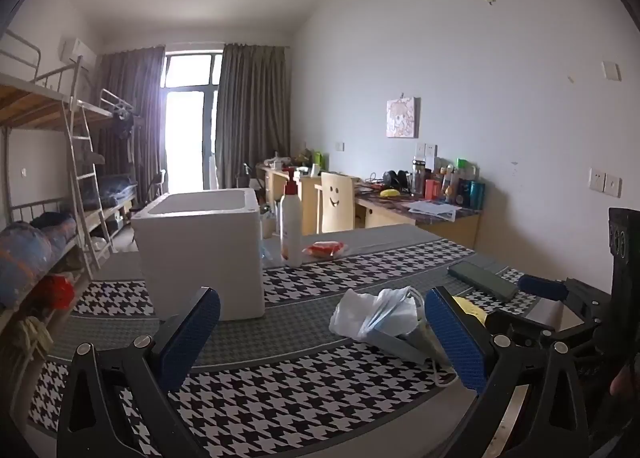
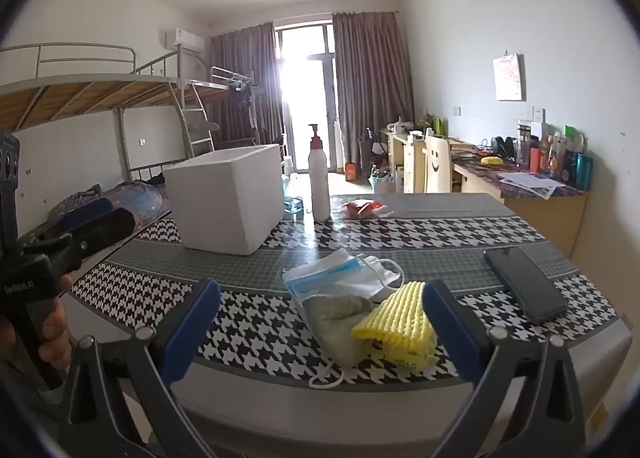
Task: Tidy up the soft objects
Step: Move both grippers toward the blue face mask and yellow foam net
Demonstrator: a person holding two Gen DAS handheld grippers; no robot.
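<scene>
A pile of soft things lies on the houndstooth table: face masks (image 2: 340,278), a grey-green cloth (image 2: 340,322) and a yellow ribbed cloth (image 2: 400,322). In the left wrist view the masks (image 1: 380,318) lie just ahead of my right-hand pad. A white foam box (image 1: 200,250), open at the top, stands further back on the left (image 2: 228,201). My left gripper (image 1: 320,330) is open and holds nothing. My right gripper (image 2: 320,322) is open too, hovering near the table's front edge with the cloths between and ahead of its fingers, untouched.
A white pump bottle (image 1: 291,225) and a red packet (image 1: 324,249) stand behind the box. A dark phone (image 2: 524,284) lies at the right. The other gripper shows at the edge of each view, with a hand (image 2: 52,334) on the left one. Bunk beds (image 1: 48,185) line the left wall.
</scene>
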